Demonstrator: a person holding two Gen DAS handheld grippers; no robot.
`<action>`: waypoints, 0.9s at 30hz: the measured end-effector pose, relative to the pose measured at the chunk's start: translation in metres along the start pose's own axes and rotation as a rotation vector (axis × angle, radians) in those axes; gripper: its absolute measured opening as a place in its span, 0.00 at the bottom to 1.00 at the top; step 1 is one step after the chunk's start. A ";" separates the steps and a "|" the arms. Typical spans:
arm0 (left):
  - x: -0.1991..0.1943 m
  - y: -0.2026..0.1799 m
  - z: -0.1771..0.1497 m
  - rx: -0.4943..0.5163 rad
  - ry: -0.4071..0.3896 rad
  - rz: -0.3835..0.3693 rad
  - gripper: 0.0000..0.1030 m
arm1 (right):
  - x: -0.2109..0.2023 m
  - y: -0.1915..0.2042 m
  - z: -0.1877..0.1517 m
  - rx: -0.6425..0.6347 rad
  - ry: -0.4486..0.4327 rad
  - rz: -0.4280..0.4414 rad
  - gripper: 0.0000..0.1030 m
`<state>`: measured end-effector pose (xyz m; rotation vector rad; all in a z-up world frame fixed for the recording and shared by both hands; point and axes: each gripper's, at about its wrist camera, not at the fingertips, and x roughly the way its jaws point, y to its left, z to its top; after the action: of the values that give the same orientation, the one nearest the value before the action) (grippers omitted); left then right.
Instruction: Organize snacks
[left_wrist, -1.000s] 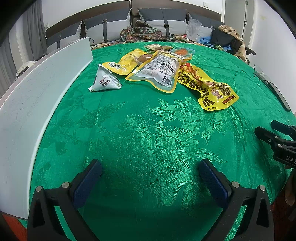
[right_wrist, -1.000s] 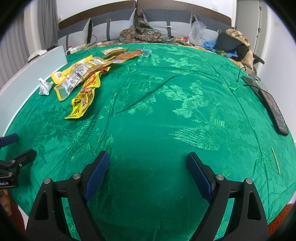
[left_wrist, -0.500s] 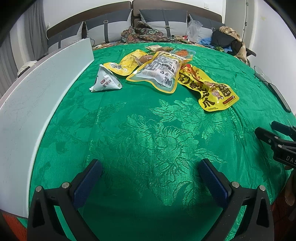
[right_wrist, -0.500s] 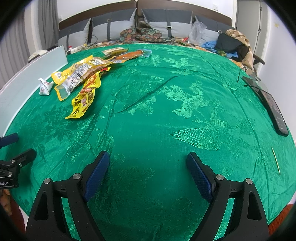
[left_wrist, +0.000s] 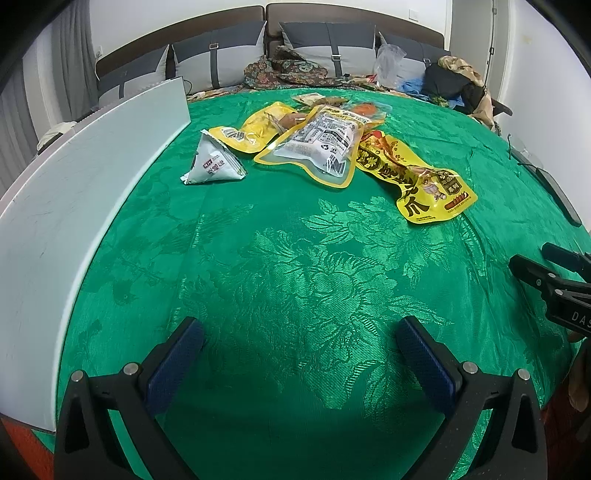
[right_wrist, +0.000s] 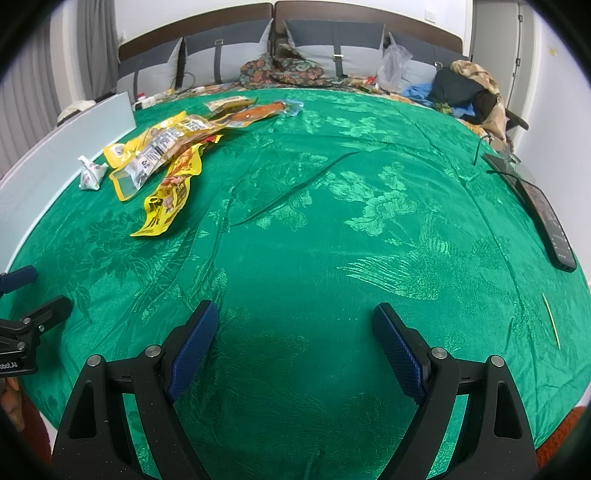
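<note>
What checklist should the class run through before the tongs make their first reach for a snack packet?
1. Left tongs open, nothing held: ok.
2. Right tongs open, nothing held: ok.
3. Green cloth bare between tongs and snacks: ok.
4. White triangular packet lies apart, free to lift: ok.
5. Clear-fronted pouch overlaps the yellow packets: not ok for a single pick.
6. Destination for the snacks: cannot tell.

cloth: green floral tablecloth (right_wrist: 332, 229), spread over the whole table
board: white panel (left_wrist: 74, 206), stood along the left edge
phone: dark handset (right_wrist: 546, 221), laid near the right edge
back: grey cushions (right_wrist: 332, 48), lined up behind
</note>
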<state>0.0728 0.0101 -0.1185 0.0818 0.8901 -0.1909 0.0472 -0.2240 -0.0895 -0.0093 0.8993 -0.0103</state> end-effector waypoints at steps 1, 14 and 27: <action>0.000 0.000 0.000 0.000 -0.002 0.000 1.00 | 0.000 0.000 0.001 0.000 -0.001 0.000 0.86; -0.006 0.017 0.001 -0.057 0.041 -0.015 1.00 | 0.001 0.000 0.000 -0.003 -0.007 0.001 0.86; 0.053 0.088 0.118 -0.302 0.087 0.054 0.88 | 0.001 0.000 -0.001 -0.006 -0.020 0.003 0.86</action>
<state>0.2131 0.0719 -0.0867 -0.1682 0.9936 -0.0009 0.0469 -0.2243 -0.0913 -0.0138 0.8797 -0.0048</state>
